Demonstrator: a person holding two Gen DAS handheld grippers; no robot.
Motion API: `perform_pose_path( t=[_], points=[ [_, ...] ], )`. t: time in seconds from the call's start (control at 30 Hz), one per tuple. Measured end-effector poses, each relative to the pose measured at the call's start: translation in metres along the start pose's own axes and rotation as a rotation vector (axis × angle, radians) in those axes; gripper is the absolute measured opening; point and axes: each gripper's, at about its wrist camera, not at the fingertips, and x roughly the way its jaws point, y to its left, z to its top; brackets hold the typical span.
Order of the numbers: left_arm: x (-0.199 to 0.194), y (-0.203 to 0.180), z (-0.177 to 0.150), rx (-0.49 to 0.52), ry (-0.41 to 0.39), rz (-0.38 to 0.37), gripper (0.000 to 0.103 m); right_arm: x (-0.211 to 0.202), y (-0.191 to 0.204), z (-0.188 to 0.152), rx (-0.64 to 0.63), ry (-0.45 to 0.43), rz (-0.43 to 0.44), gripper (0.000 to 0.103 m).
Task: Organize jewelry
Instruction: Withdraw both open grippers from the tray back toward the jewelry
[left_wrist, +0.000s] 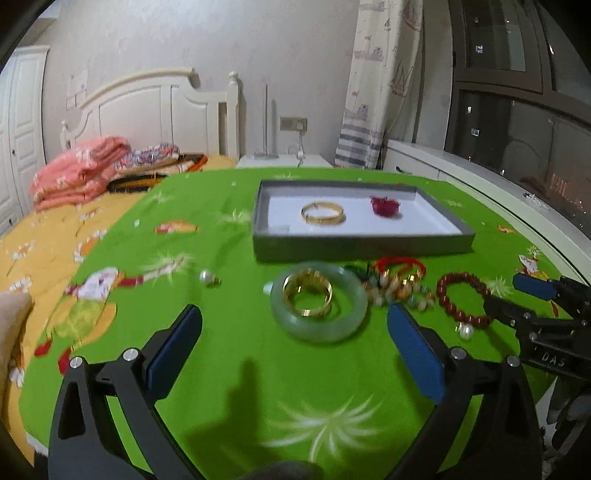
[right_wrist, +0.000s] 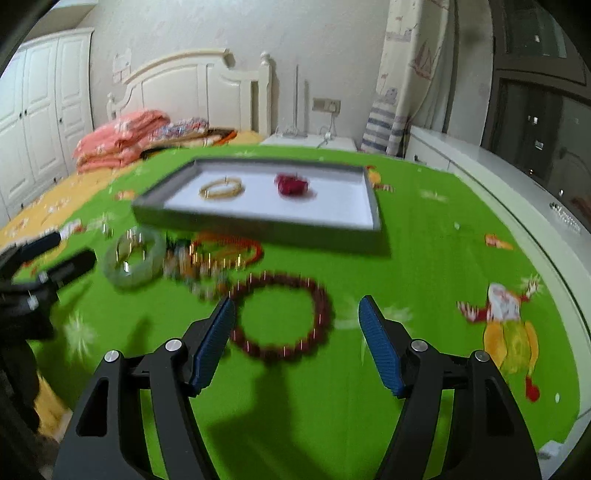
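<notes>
A grey tray (left_wrist: 354, 246) (right_wrist: 258, 225) with a white floor holds a gold bangle (left_wrist: 323, 213) (right_wrist: 221, 188) and a dark red piece (left_wrist: 385, 205) (right_wrist: 292, 184). In front of it on the green cloth lie a jade bangle (left_wrist: 319, 325) (right_wrist: 147, 275) with a gold ring (left_wrist: 307, 297) inside it, a red-cord charm bracelet (left_wrist: 399, 282) (right_wrist: 221, 254), a dark red bead bracelet (left_wrist: 463, 301) (right_wrist: 282, 317) and a pearl earring (left_wrist: 208, 278). My left gripper (left_wrist: 295, 325) is open, just short of the jade bangle. My right gripper (right_wrist: 297, 314) is open, around the bead bracelet's near side.
The green cartoon cloth (left_wrist: 229, 369) covers the table. A bed with yellow sheet (left_wrist: 48, 236) and folded pink blankets (left_wrist: 77, 170) lies to the left. A white counter (left_wrist: 480, 177) and a dark window run along the right. A nightstand (left_wrist: 280, 160) stands behind.
</notes>
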Motion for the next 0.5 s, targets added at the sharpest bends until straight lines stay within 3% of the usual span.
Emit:
perform_pose_path(
  t=[0.2,0.5],
  points=[
    [0.0,0.012,-0.007,-0.028,0.019,0.036,0.097,0.0,0.004,-0.006,-0.053,0.021,-0.001,0.063],
    [0.003,0.021,-0.009,-0.065,0.026,-0.006,0.097,0.013,0.018,-0.006,-0.181,0.078,0.044,0.054]
  ],
)
